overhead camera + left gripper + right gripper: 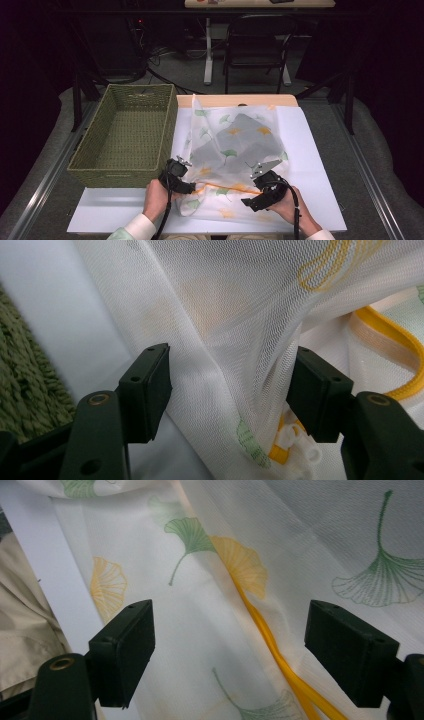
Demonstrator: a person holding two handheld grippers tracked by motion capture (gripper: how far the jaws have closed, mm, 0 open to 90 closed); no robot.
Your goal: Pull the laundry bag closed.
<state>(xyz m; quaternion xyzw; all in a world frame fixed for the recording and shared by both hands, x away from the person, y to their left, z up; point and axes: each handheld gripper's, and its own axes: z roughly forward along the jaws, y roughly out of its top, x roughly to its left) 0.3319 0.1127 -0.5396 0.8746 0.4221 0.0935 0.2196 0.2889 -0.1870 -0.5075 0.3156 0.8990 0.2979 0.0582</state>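
A white mesh bag [235,145] printed with green and yellow ginkgo leaves lies on the white mat [312,165], and something grey [240,132] shows through it. Its yellow zip [220,186] runs along the near edge. My left gripper [186,169] is at the bag's near left corner. In the left gripper view its jaws [232,390] stand apart around a raised fold of mesh [225,315], with a white zip pull [295,440] low between them. My right gripper [257,176] is open over the bag's near right part, with the zip [265,640] and mesh [200,620] between its jaws [230,645].
A green woven basket [120,172] with nothing in it stands left of the bag, close to my left gripper; its weave [25,390] shows in the left gripper view. A black chair [257,45] and table legs stand beyond the table. Beige cloth [25,630] lies past the mat's edge.
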